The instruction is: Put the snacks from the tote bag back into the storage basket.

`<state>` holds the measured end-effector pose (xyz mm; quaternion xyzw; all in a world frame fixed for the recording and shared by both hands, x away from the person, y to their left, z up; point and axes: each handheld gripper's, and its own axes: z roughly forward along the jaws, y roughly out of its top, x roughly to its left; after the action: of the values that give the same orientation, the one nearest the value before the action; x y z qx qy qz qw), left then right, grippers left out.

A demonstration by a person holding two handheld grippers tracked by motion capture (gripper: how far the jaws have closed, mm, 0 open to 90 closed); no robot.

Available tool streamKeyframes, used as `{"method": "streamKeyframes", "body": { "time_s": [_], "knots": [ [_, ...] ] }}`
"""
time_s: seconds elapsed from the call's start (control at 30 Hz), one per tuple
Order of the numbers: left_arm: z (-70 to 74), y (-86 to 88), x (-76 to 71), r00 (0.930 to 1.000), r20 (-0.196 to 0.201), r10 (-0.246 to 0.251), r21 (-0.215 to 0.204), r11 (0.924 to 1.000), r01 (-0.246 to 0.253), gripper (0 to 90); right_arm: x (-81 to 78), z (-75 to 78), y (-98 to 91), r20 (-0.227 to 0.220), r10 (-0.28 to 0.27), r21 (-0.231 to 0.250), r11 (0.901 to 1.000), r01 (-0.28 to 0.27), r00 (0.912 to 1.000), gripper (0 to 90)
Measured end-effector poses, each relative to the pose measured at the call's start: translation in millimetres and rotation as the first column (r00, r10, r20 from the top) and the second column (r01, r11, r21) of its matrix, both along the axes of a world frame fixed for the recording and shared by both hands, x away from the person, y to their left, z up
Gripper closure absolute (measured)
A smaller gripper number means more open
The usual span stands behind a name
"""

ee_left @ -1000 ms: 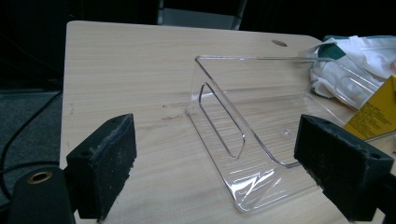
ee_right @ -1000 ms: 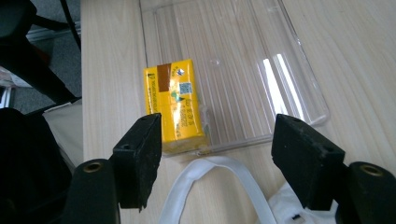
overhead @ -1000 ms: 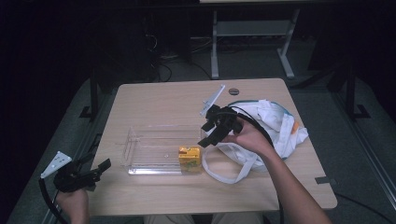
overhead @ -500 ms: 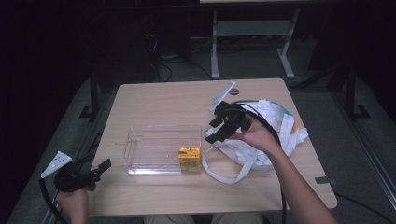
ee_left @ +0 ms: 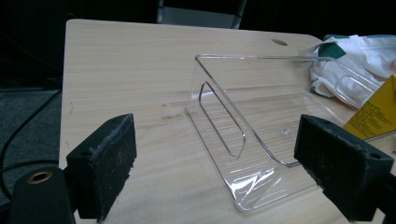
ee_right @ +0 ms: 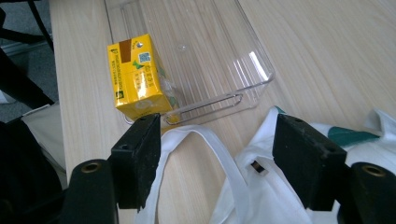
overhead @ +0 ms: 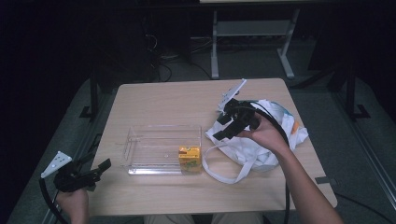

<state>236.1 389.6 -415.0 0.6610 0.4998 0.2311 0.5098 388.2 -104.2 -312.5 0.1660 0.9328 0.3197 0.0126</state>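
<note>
While the yellow carton (overhead: 189, 157) stands upright in the clear tray (overhead: 154, 140), at the tray's corner nearest the white bag (overhead: 261, 140), I hold my right gripper (overhead: 224, 127) above the bag's near edge, jaws apart with nothing between them. From the right gripper view, the carton (ee_right: 137, 84) sits just beyond my jaws, and a bag strap (ee_right: 205, 140) loops on the counter (ee_right: 327, 60) below them. The bag lies crumpled just beside the tray, its strap curling toward the carton. My left gripper (overhead: 100, 167) hovers at the counter's near left edge, well apart from the tray, released and empty; its view looks across bare wood at the tray's handle end (ee_left: 224, 121).
</note>
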Motion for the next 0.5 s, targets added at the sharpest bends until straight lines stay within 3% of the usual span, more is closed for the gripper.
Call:
{"method": "streamKeyframes", "body": {
  "time_s": [0.5],
  "knots": [
    [0.2,-0.8,-0.1,1.0000,-0.001,0.001,-0.001,1.0000,-0.001,12.6,-1.5,0.0,-25.5,0.007,-0.054,-0.007,0.9985,0.054,0.9985,30.7]
  ]
}}
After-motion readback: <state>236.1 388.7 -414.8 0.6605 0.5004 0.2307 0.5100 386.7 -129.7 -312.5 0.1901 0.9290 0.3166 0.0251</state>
